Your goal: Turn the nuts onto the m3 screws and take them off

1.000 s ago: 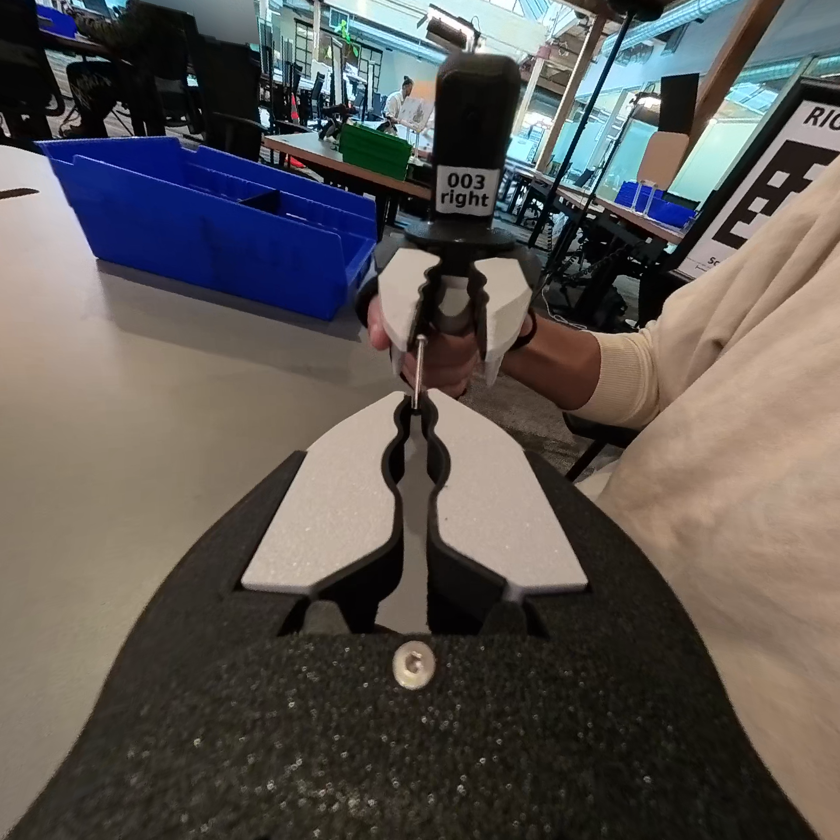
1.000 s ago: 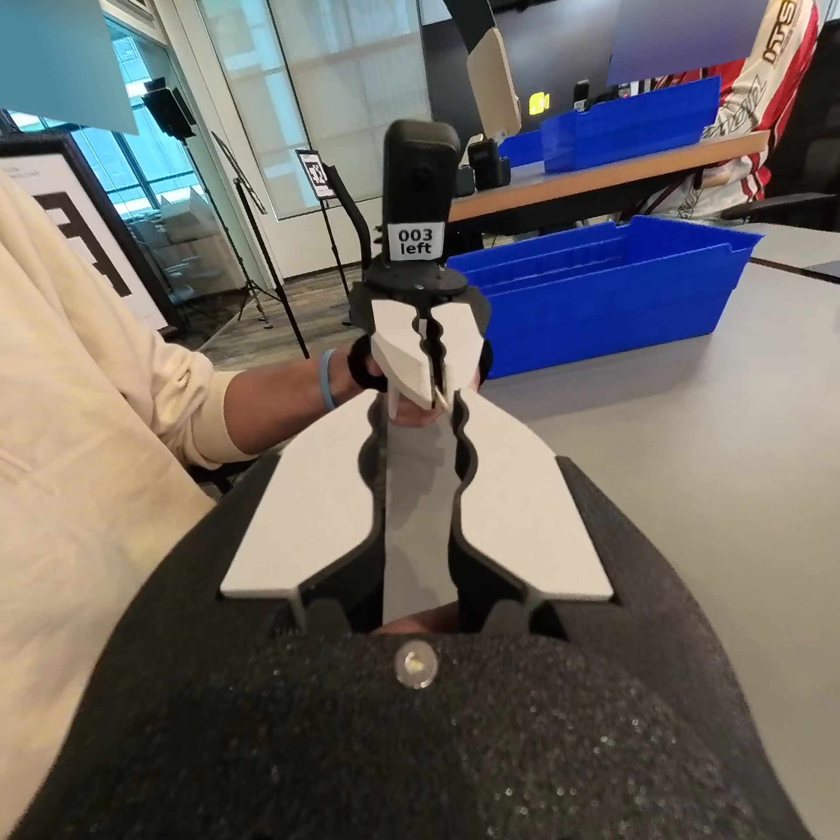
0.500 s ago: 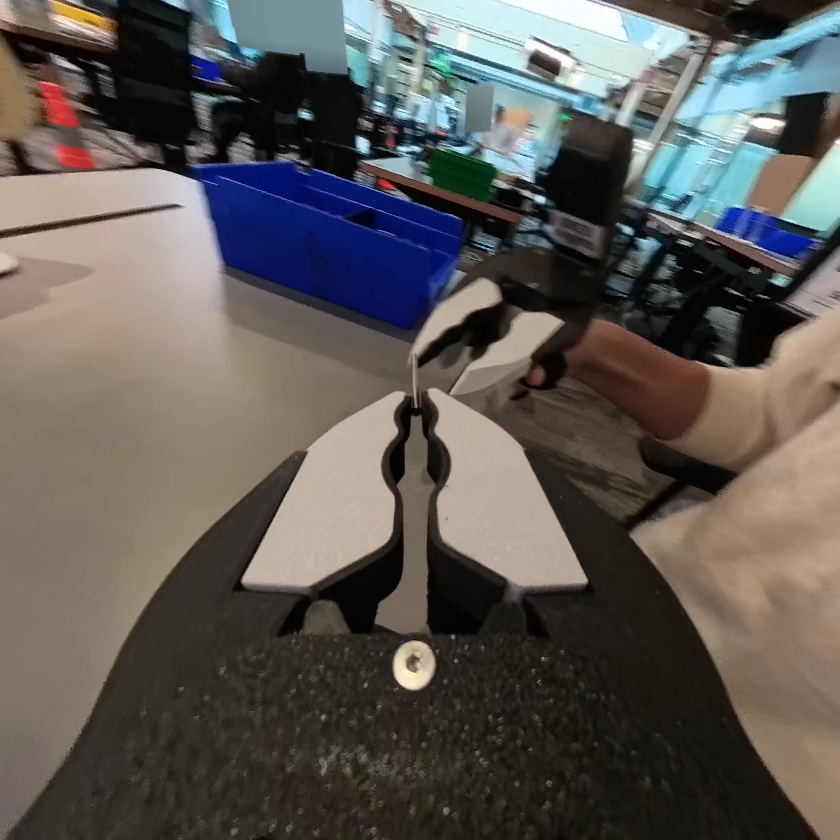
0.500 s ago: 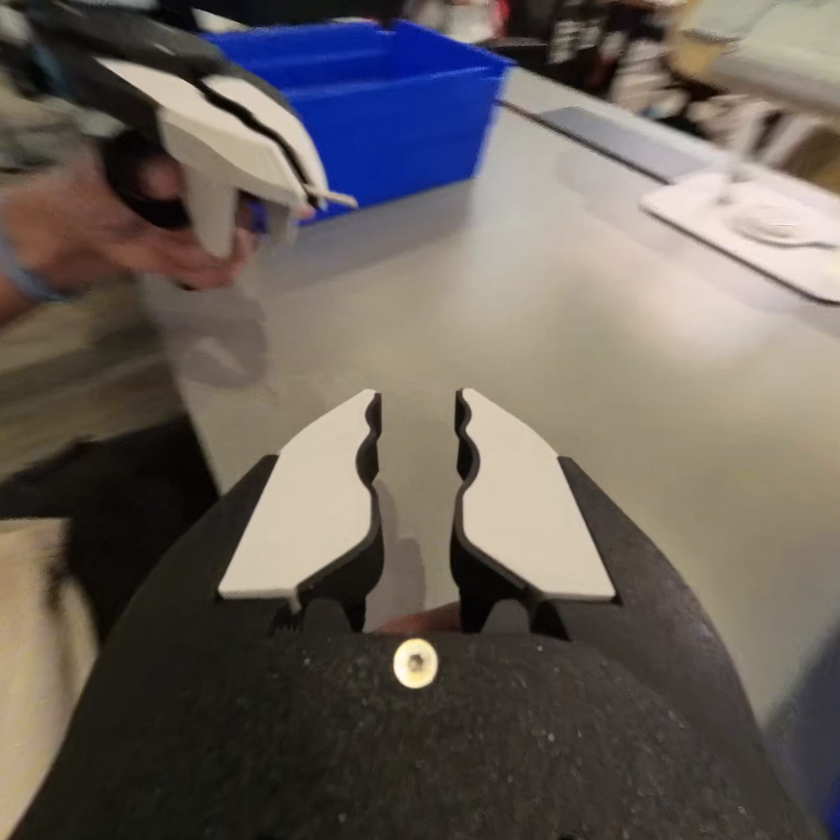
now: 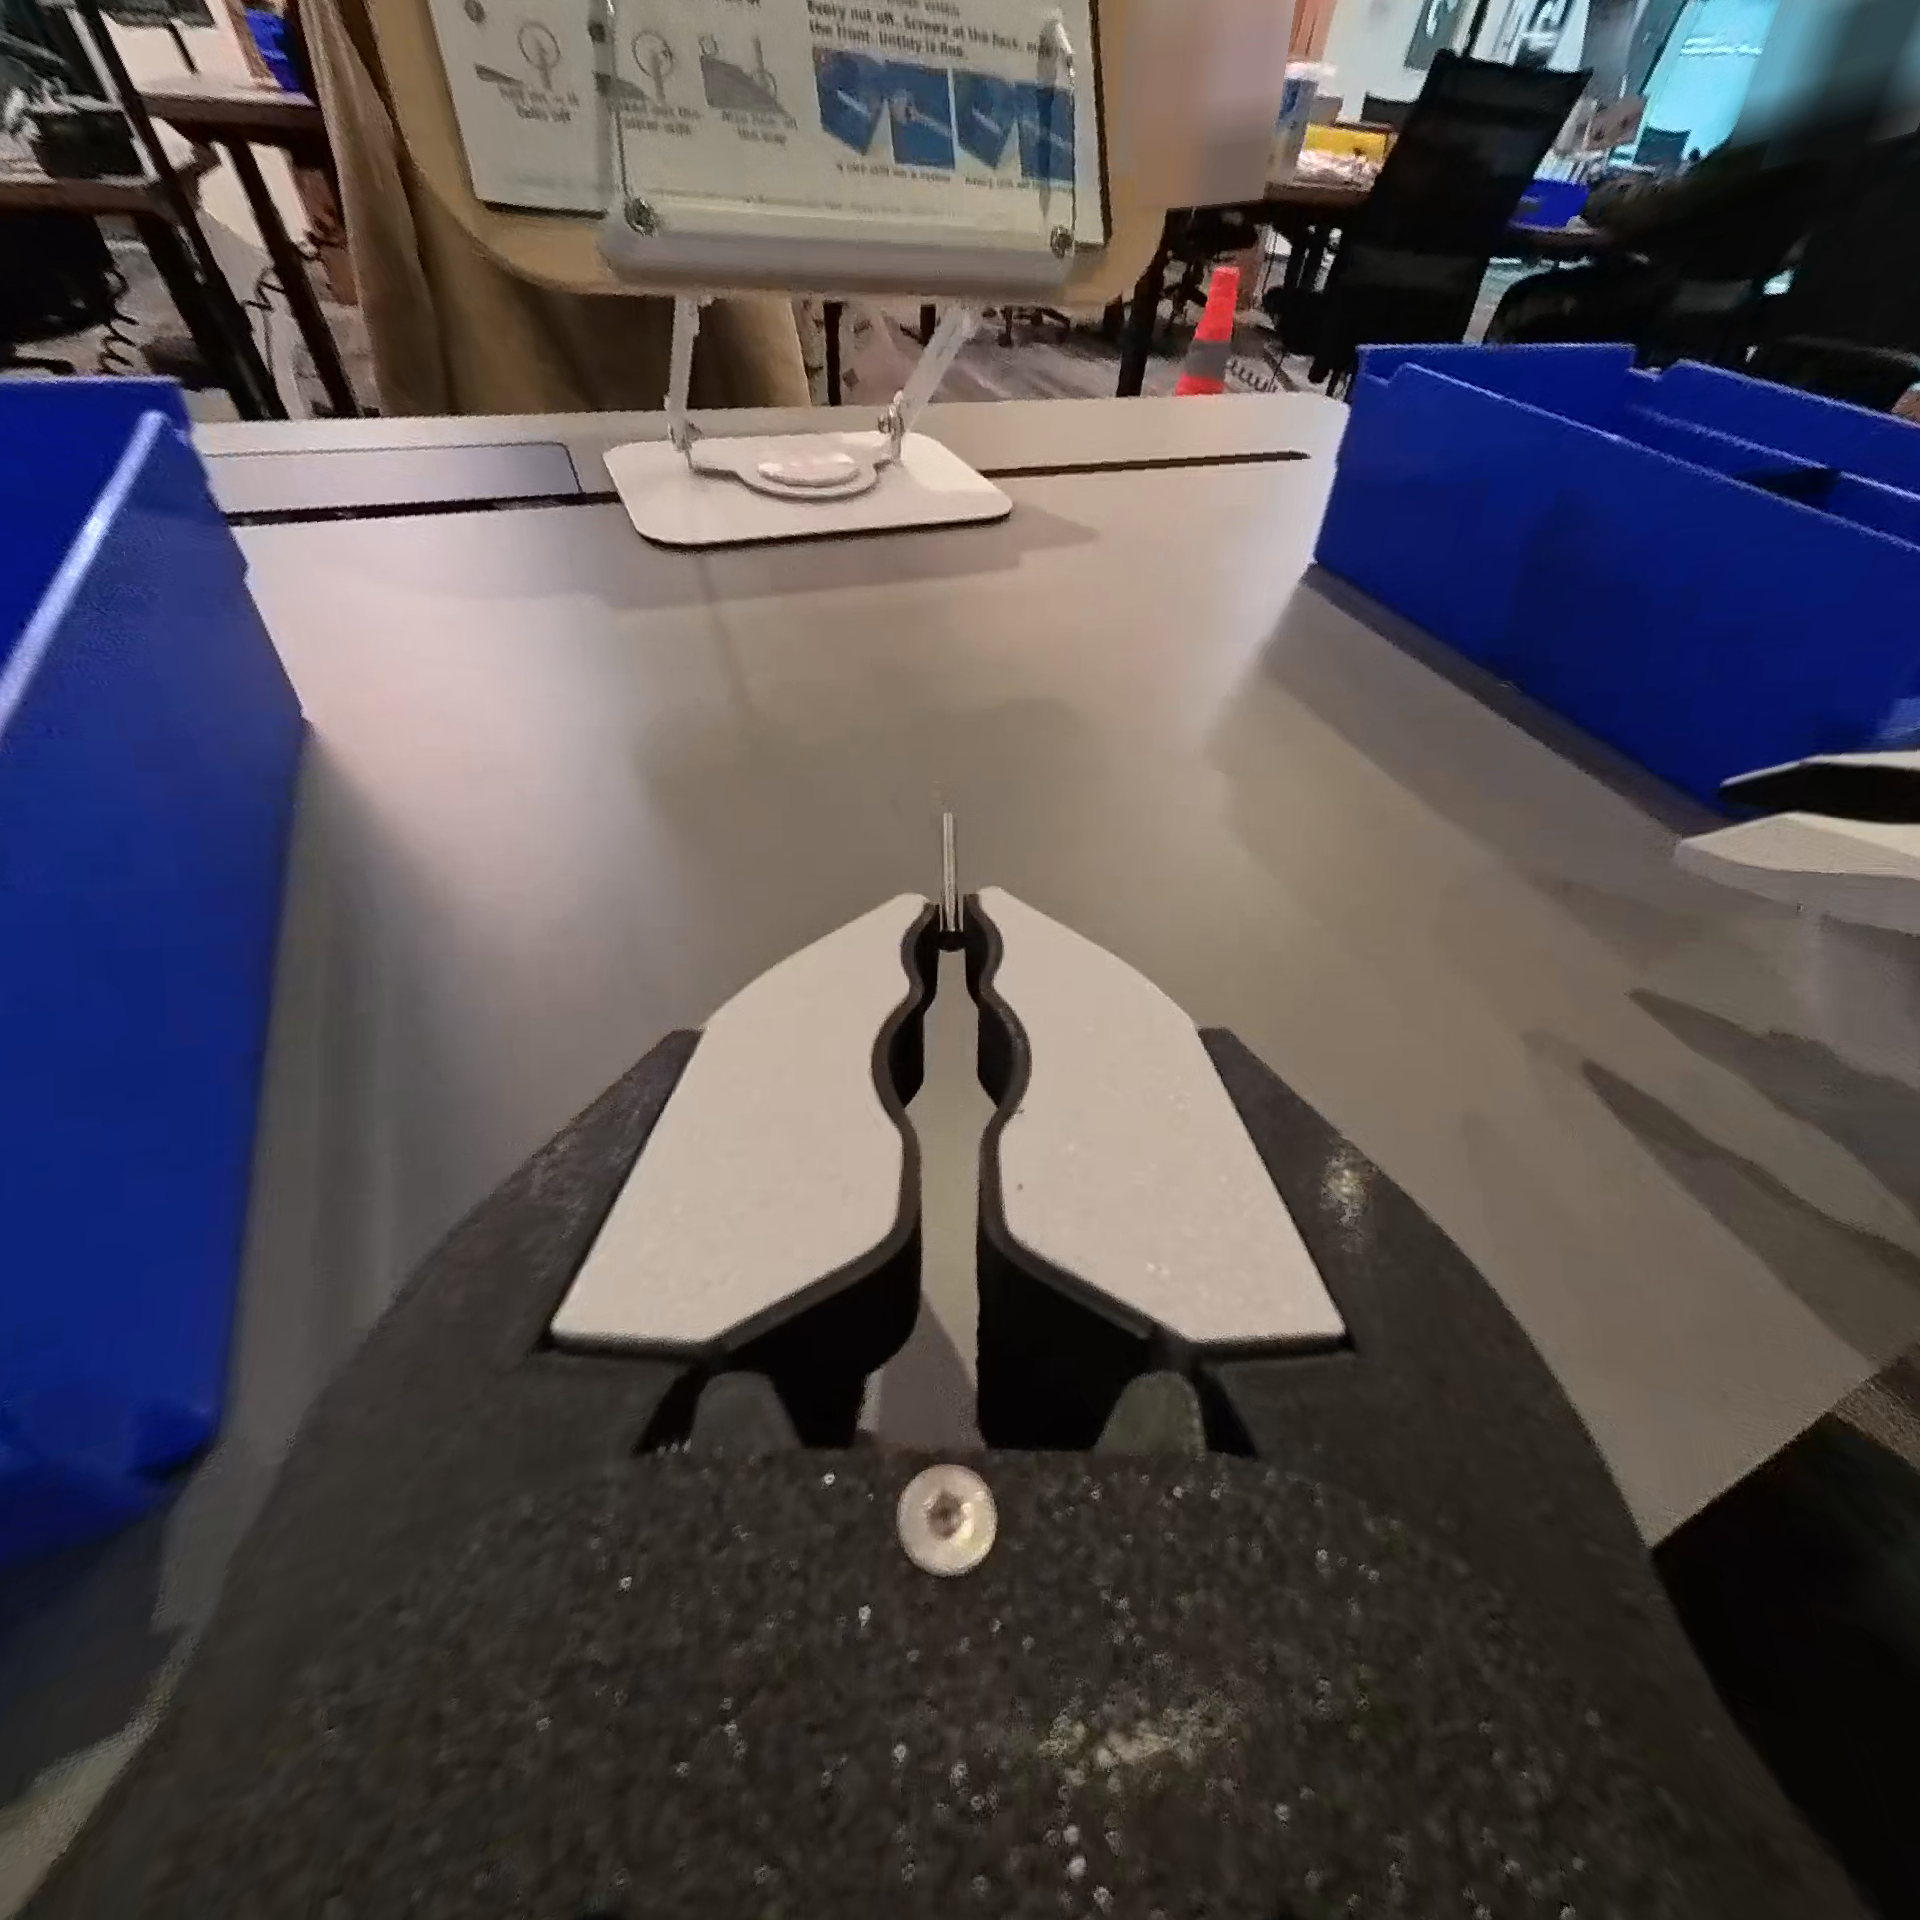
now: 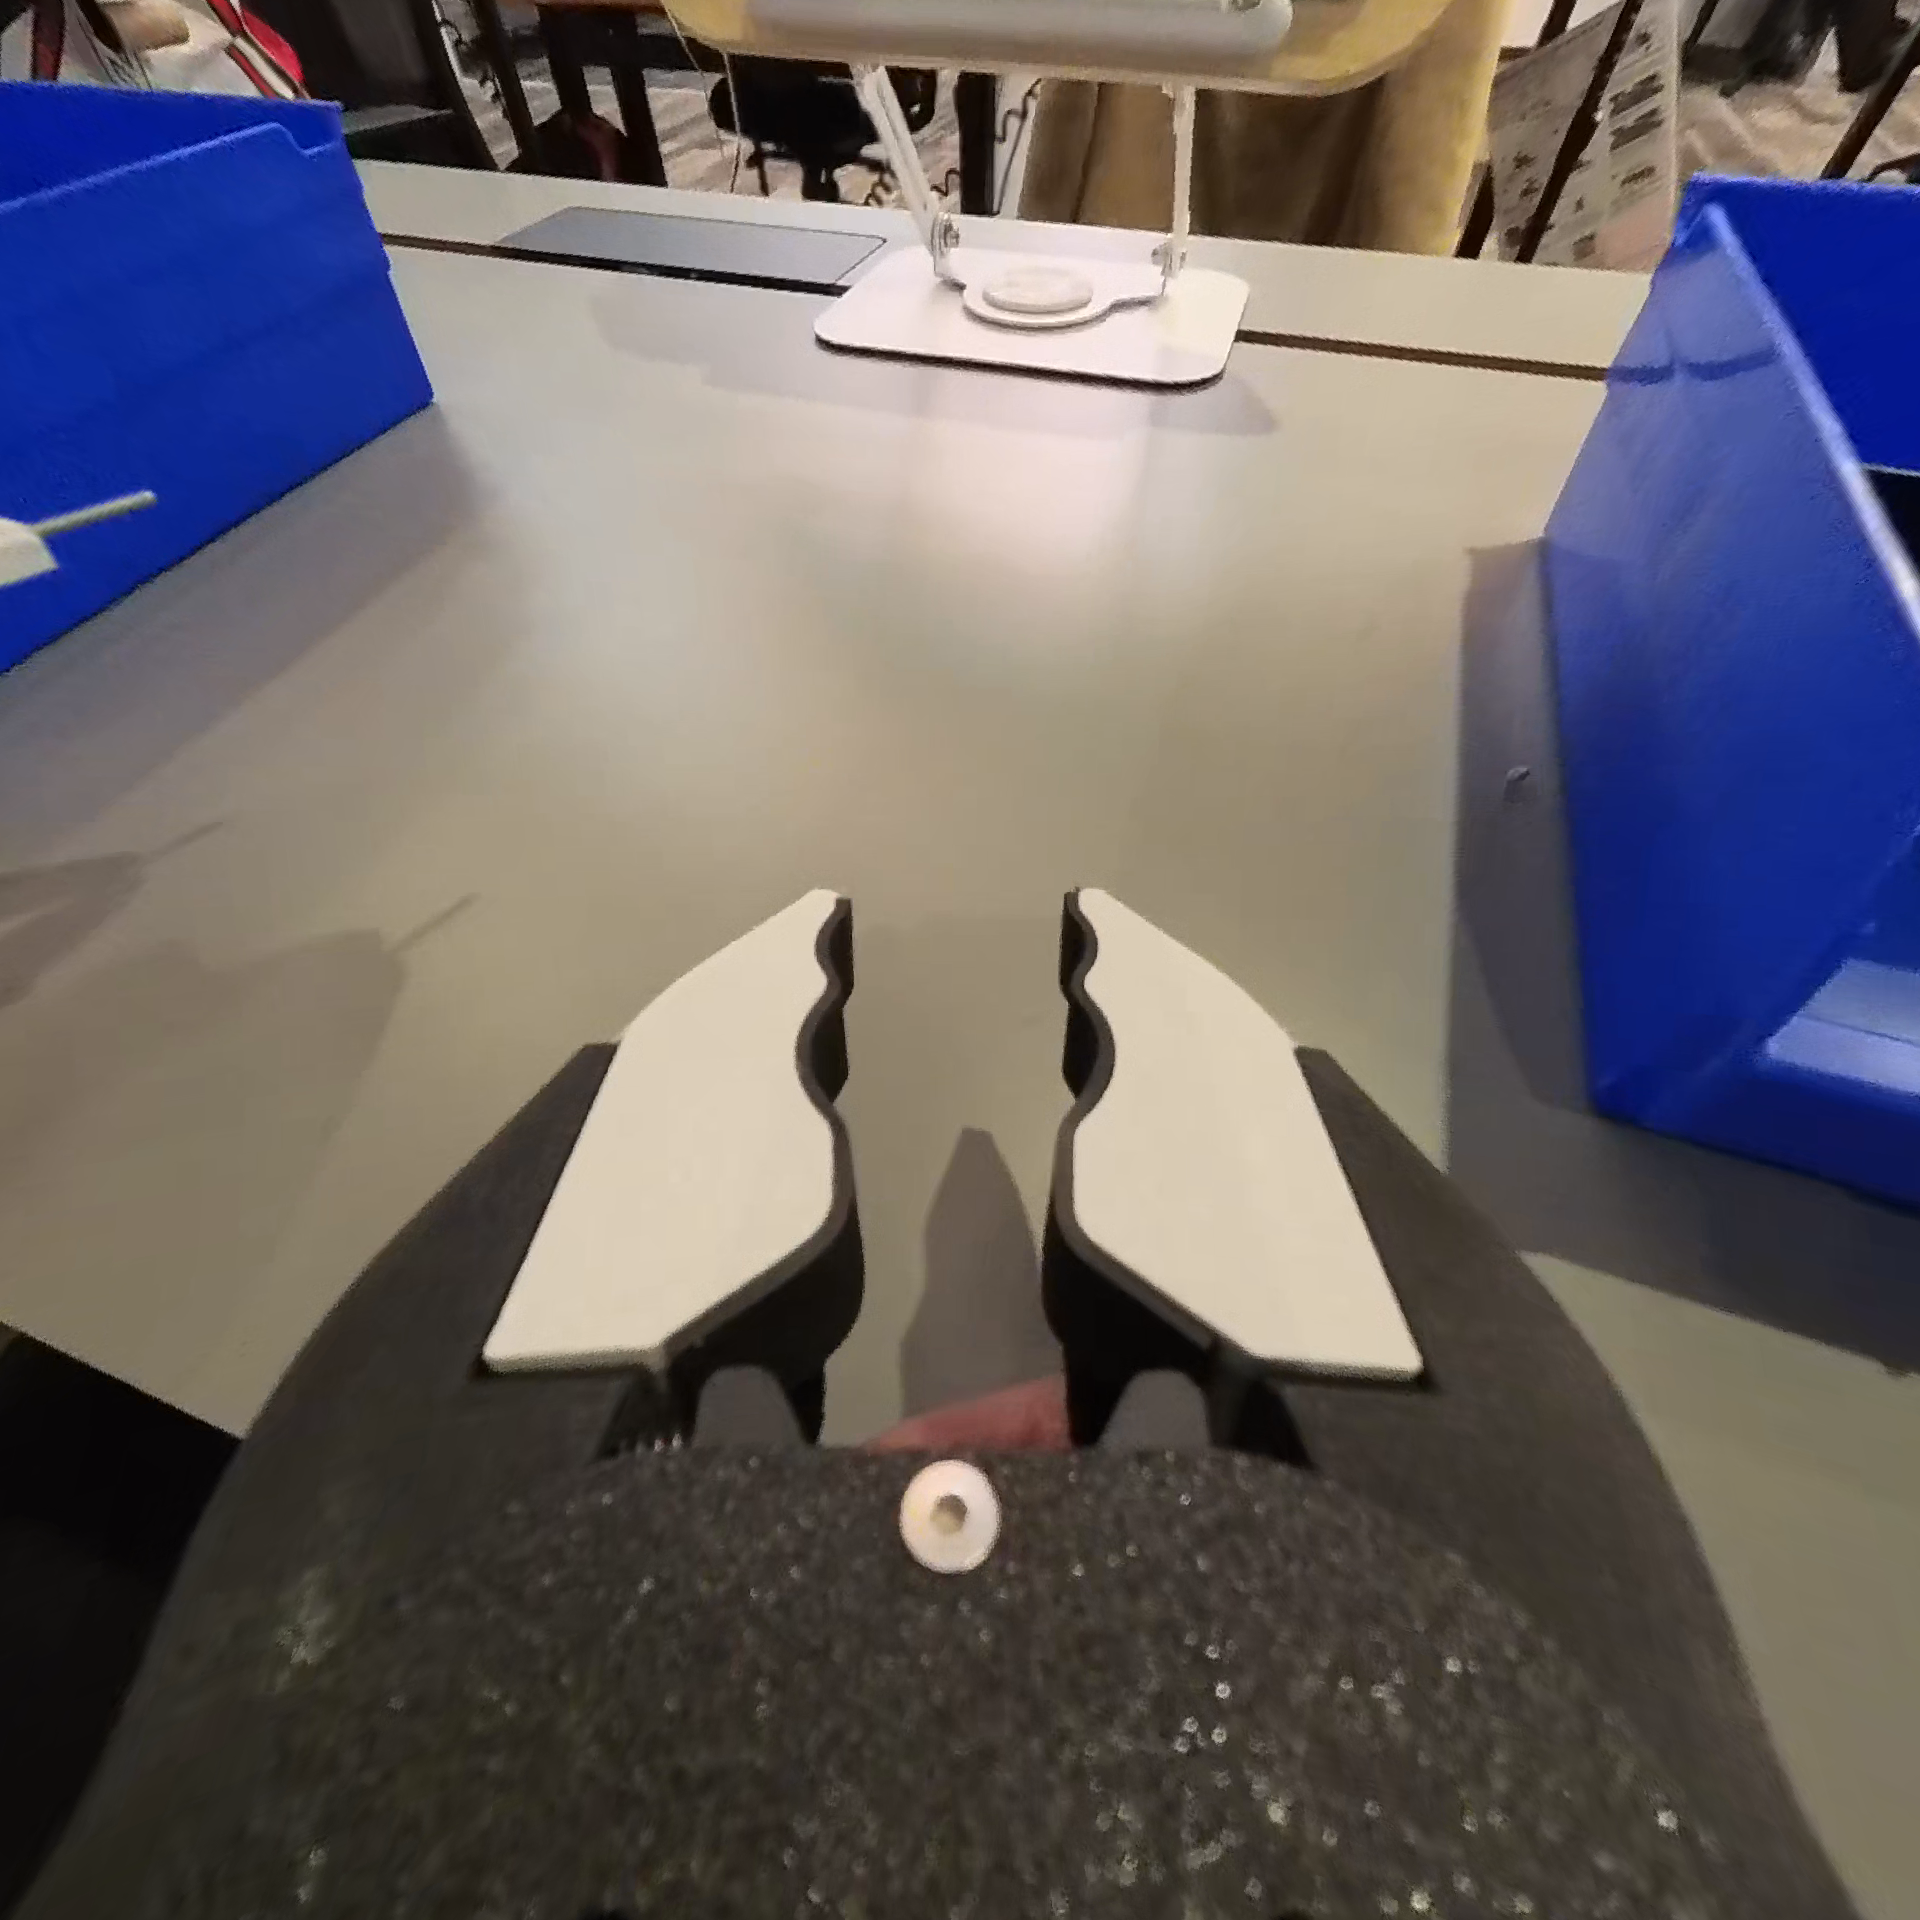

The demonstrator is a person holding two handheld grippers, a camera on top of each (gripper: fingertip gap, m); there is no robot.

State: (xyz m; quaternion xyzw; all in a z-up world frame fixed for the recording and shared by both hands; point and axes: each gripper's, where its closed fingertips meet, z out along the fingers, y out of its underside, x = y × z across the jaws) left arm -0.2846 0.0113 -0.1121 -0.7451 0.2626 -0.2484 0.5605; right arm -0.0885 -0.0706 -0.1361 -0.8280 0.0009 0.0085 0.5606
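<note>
My left gripper is shut on a thin silver M3 screw, which stands up out of the fingertips over the grey table. I see no nut on its shaft or anywhere else. My right gripper is open and empty above the table. It also shows at the right edge of the left wrist view. In the right wrist view the screw pokes in from the left edge, held by the left gripper's fingertips.
One blue bin stands at the table's left side and another at the right. A white stand base carrying an instruction sheet sits at the far edge, beside a dark inset panel.
Both grippers have turned from facing each other to facing the far side of the table. The right gripper has come away from the screw and opened wider. The left still holds the screw.
</note>
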